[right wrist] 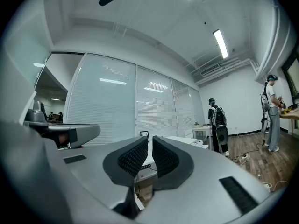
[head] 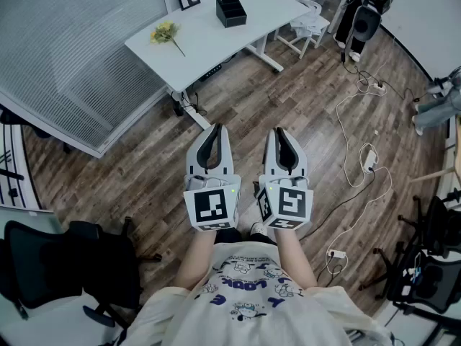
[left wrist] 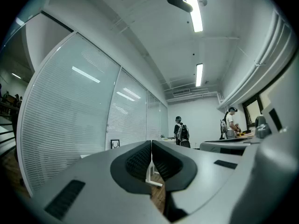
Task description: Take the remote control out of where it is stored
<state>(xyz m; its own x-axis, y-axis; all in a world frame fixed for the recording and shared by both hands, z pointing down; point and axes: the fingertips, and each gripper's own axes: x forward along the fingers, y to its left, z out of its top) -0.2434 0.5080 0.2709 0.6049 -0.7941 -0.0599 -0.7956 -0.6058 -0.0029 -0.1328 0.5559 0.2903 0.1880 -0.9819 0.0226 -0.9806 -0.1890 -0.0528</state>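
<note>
You stand on the wood floor with both tools raised at your waist, well apart from the white desk. The left gripper has its jaws pressed together on nothing; the right gripper shows a thin, empty slit between its jaws. No remote control shows in any view. The black box on the desk is its likely store, though its inside cannot be made out from here. The risk lies in the approach: arrive with jaws this tight and you will likely shove the box across the desk instead of reaching in, and the white cables looping on the floor to your right could catch a foot
</note>
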